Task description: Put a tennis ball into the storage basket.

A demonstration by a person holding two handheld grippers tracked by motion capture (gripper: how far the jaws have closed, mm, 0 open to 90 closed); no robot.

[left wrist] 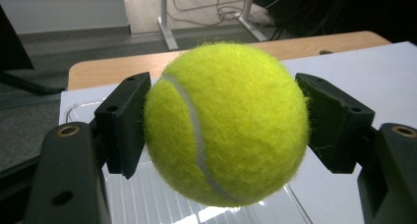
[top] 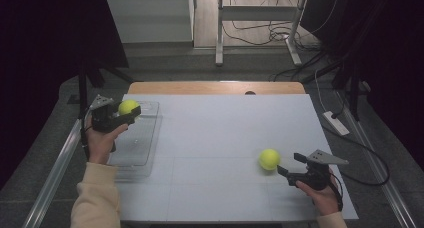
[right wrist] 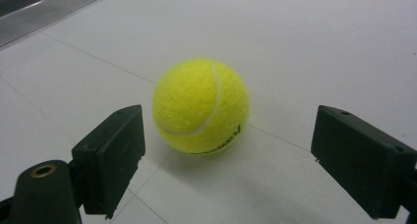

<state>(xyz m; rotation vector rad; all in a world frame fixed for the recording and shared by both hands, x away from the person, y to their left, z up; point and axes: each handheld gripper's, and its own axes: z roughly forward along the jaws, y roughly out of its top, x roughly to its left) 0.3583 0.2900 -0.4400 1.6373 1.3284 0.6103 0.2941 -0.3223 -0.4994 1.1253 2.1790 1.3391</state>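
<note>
Two yellow tennis balls are in play, one per gripper. One tennis ball (top: 128, 107) is clamped in the left gripper (top: 131, 111), whose fingers (left wrist: 123, 121) press on both of its sides; it is held in the air above a single clear plastic tray (top: 134, 150) at the left edge of the desk (top: 220, 133). In the left gripper view the tray lies directly beneath the ball. The second tennis ball (top: 269, 159) rests on the white desk surface toward the right. The right gripper (top: 290, 163) sits just beside it with its two fingers (right wrist: 110, 155) spread wide, touching nothing; the ball lies ahead of them, not between them.
</note>
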